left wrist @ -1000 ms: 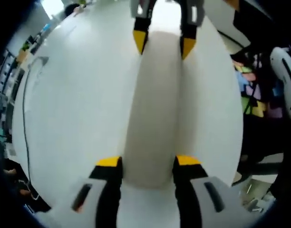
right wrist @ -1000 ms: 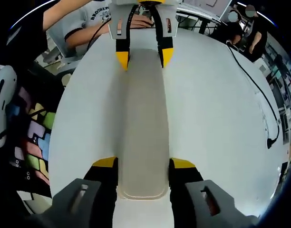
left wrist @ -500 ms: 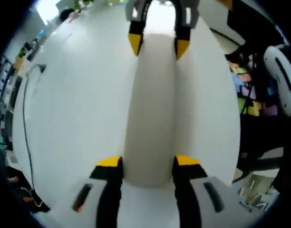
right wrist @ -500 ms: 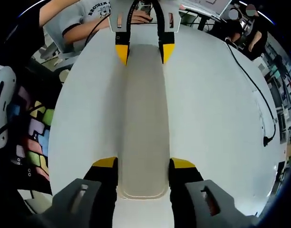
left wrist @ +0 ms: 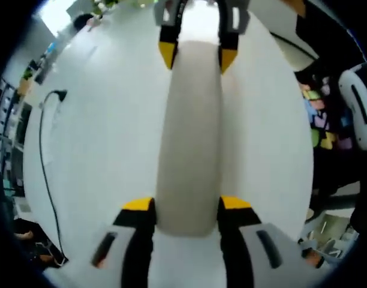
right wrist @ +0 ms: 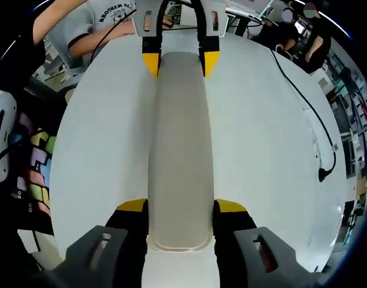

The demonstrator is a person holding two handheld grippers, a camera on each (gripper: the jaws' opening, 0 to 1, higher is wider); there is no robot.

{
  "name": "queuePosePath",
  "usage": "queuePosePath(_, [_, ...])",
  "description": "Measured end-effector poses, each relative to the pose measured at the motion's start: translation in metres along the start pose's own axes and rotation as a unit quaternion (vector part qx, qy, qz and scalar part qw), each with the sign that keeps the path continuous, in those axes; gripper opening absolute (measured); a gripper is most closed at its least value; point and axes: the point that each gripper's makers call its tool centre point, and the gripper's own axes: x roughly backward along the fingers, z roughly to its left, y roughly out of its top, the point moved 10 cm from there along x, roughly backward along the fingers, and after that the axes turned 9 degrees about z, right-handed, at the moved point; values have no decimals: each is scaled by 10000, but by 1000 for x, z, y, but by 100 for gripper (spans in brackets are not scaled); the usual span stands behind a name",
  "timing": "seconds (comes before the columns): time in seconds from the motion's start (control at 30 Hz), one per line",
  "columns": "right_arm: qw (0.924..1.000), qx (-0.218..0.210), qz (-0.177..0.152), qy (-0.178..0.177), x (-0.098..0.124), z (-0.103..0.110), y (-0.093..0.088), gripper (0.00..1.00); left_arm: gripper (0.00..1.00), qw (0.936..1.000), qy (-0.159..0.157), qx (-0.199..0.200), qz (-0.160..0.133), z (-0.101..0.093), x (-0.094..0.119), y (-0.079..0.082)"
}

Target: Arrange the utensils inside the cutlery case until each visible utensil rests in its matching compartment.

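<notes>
Gripping the long beige plastic cutlery case (left wrist: 191, 132) at its two short ends, the left claw (left wrist: 187, 204) and the right claw (right wrist: 181, 207) each close on it, facing one another across the white counter (right wrist: 261, 150). I see no utensils. The step looks like carrying or positioning the case; next it probably needs setting down flat and level.

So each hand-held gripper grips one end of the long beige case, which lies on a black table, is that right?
Not quite: the table is white, as the right gripper view shows. Each hand-held gripper does grip one end of the long beige case.
</notes>
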Motion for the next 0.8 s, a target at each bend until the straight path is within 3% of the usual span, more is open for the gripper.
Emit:
queuePosePath(0.37, [9999,-102,72,-113,-11,-24,-8,43,44,10000,51,10,32,29,-11,10])
queuePosePath(0.8, [9998,-110,152,51,-21,-31,-9,43,44,9998,-206,28,63,38,-24,11])
